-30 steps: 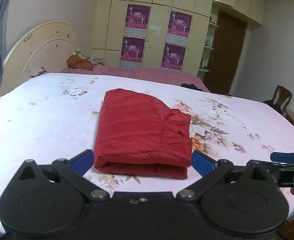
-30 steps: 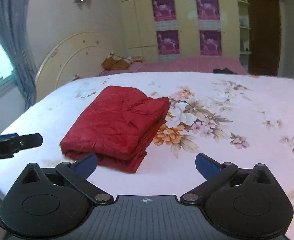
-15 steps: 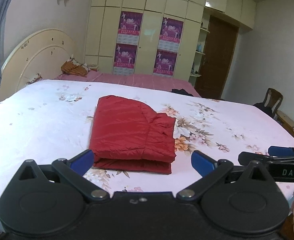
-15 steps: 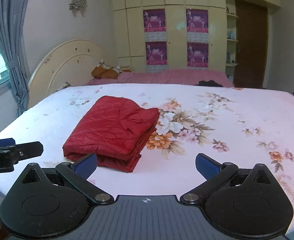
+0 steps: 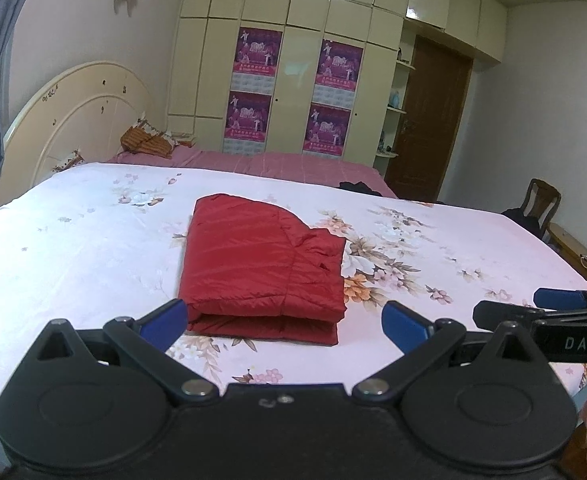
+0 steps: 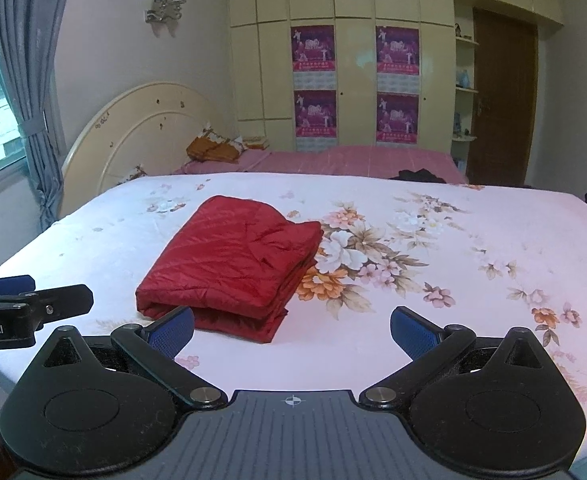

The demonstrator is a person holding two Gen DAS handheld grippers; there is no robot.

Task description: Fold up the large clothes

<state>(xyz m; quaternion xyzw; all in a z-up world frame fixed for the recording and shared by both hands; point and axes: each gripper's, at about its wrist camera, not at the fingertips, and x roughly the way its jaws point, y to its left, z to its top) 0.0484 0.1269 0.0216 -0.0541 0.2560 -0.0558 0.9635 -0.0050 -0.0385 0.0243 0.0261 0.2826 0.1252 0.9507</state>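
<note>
A red quilted garment [image 5: 263,264] lies folded into a thick rectangle on the floral bed sheet [image 5: 73,248]; it also shows in the right wrist view [image 6: 233,264]. My left gripper [image 5: 284,325] is open and empty, held back from the garment's near edge above the bed's front. My right gripper [image 6: 292,330] is open and empty, to the right of the garment's near corner. The right gripper shows from the side in the left wrist view [image 5: 545,306], and the left gripper in the right wrist view [image 6: 33,304].
A cream headboard [image 5: 69,120] stands at the left. A second bed with a pink cover [image 5: 253,162] lies behind, in front of a cream wardrobe [image 5: 293,80]. A brown door [image 5: 429,128] and a wooden chair [image 5: 541,204] are at the right.
Both grippers have pulled back and up from the folded garment, which looks smaller and farther now. Both stay open and empty. The garment has not moved.
</note>
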